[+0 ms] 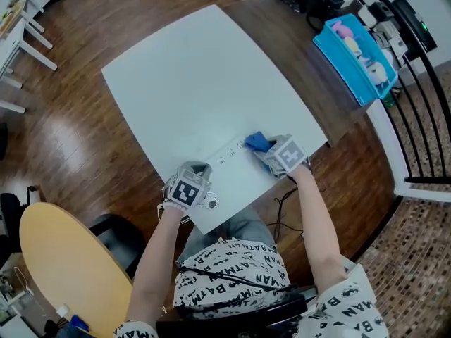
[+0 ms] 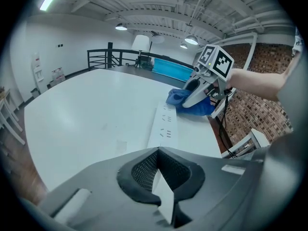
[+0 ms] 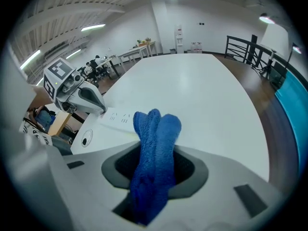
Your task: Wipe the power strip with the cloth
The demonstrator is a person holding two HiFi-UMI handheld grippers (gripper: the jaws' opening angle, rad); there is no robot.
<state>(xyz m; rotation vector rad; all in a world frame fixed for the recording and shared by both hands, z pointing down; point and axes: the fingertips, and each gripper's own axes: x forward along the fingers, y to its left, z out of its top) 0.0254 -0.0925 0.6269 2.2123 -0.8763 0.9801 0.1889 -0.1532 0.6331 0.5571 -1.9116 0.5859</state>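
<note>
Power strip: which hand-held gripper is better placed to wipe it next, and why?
Right. The right hand-held gripper grips the cloth at the power strip's far end; the left hand-held gripper is clamped on the strip's near end.

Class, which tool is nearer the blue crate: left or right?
Right. The right tool, holding the cloth, is at the table side facing the crate; the left tool grips the power strip farther away.
</note>
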